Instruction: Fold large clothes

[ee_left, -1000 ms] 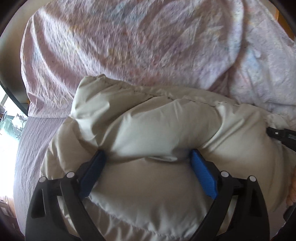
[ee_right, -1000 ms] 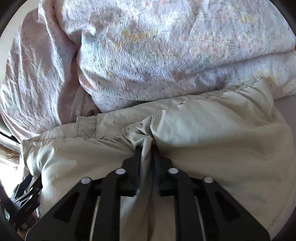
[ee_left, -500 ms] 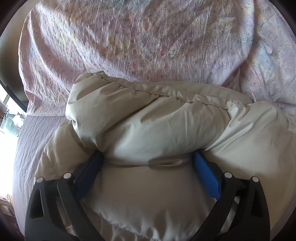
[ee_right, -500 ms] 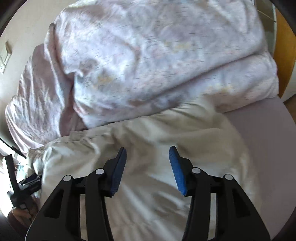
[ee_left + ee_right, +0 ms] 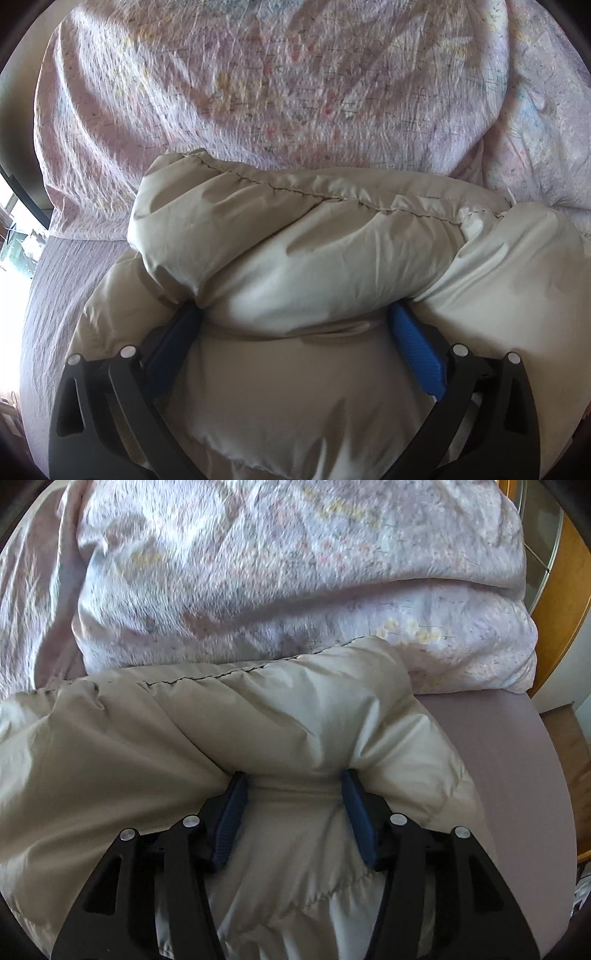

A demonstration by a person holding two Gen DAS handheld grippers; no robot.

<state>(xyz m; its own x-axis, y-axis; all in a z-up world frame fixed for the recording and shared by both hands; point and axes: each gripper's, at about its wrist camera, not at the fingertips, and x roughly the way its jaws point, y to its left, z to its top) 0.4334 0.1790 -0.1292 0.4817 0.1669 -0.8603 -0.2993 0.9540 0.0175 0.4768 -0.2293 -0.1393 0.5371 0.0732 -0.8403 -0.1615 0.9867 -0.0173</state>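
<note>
A puffy beige padded jacket (image 5: 295, 258) lies folded on the mauve bed sheet (image 5: 48, 295). It fills the lower half of the right wrist view too (image 5: 184, 746). My left gripper (image 5: 295, 321) is open, its blue pads (image 5: 417, 347) pressed against the underside of the jacket's thick folded roll. My right gripper (image 5: 293, 786) is open, its blue pads (image 5: 356, 812) set down into the jacket near its right end, with padded cloth bulging between them. The tips of both grippers are sunk in the fabric.
A rumpled pink floral duvet (image 5: 277, 81) is piled right behind the jacket, also in the right wrist view (image 5: 295, 572). The bed's right edge (image 5: 517, 775) and wooden furniture (image 5: 565, 590) lie to the right. A bright window (image 5: 14, 229) is at the left.
My right gripper let go of the pinched jacket cloth, opened, lifted back, then came down onto the jacket. My left gripper stayed open and pushed a little further under the roll.
</note>
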